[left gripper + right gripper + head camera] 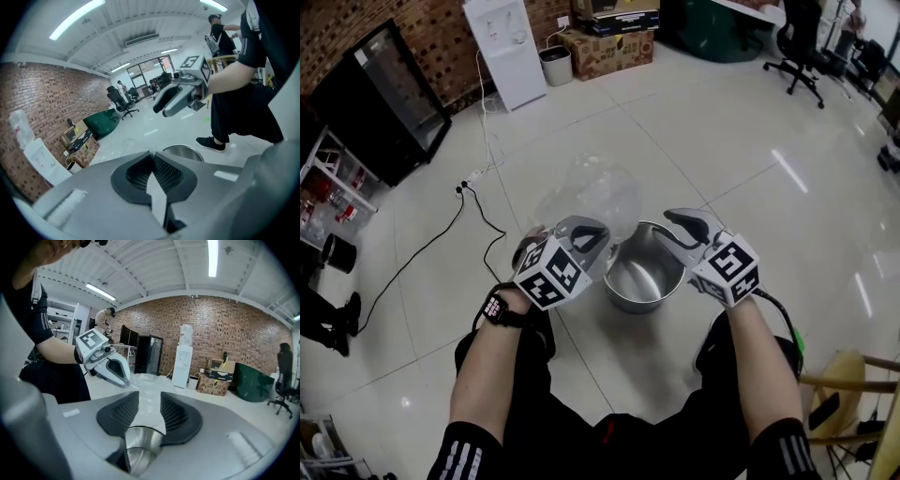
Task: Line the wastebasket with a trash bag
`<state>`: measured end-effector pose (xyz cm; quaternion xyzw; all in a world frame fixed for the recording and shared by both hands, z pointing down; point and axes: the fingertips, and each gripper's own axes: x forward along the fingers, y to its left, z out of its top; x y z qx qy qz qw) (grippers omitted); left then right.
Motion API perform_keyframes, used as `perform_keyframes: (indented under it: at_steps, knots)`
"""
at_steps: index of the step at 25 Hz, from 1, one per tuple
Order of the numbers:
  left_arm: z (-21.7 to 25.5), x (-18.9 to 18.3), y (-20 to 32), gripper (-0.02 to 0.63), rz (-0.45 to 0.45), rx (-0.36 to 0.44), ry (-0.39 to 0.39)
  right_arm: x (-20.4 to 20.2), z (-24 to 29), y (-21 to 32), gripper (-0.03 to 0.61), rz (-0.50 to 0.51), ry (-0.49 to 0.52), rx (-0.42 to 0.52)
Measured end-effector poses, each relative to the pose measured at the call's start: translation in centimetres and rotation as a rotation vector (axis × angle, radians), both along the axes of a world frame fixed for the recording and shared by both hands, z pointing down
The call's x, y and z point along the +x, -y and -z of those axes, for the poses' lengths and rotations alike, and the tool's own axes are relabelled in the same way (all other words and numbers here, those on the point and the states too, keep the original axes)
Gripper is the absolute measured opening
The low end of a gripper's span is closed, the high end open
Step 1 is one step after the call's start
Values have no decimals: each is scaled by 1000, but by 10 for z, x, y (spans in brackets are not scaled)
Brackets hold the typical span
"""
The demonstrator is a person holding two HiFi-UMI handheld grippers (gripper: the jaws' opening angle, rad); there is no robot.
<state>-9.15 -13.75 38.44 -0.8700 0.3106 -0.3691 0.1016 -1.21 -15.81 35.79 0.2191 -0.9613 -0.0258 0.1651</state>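
Stainless-steel and round, the wastebasket [623,302] stands open on the glossy pale tiled floor [722,141], just in front of the person's knees. Its inside is bare metal, with no liner in it.

Above and just behind its far rim, the clear plastic trash bag [595,192] hangs ballooned in the air, off the floor and outside the basket. It sits between the two grippers, which are held at about the same height on either side of the basket.

The left gripper [591,234] is over the basket's left rim. In the left gripper view its jaws are pressed together, with a thin pale strip of bag film [157,199] caught between the pads. The basket's rim [183,152] shows just beyond them, and the right gripper [161,107] is in the air farther off.

The right gripper [675,225] is over the right rim. In the right gripper view its jaws stand partly apart on a bunch of the film [145,380], which fills the gap from pad to pad. The steel wall of the basket [140,446] shows below through the gap, and the tip of the left gripper [123,378] meets the bag on the far side.

A black cable [478,211] trails across the floor to the left. A white water dispenser [506,52] and a black glass-fronted cabinet [380,98] stand along the brick wall, well away from the basket.
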Motion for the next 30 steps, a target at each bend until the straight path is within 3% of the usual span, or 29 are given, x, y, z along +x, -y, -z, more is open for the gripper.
perform_keyframes:
  at_steps: [9, 13, 19, 24, 30]
  knots:
    - [-84, 68, -36, 1, -268, -159, 159, 44, -48, 11, 156, -64, -64, -121]
    - [-104, 90, -49, 1, -366, -176, 222, 48, -65, 13, 158, -71, -87, -160]
    - [-108, 106, -63, 0, -427, -203, 205, 38, -80, 14, 165, -52, -105, -200]
    - [-113, 108, -72, 0, -457, -207, 216, 18, -108, 12, 177, -22, -86, -329]
    - [-117, 109, -77, 44, -476, -199, 221, 3, -164, 4, 183, 3, -186, -431]
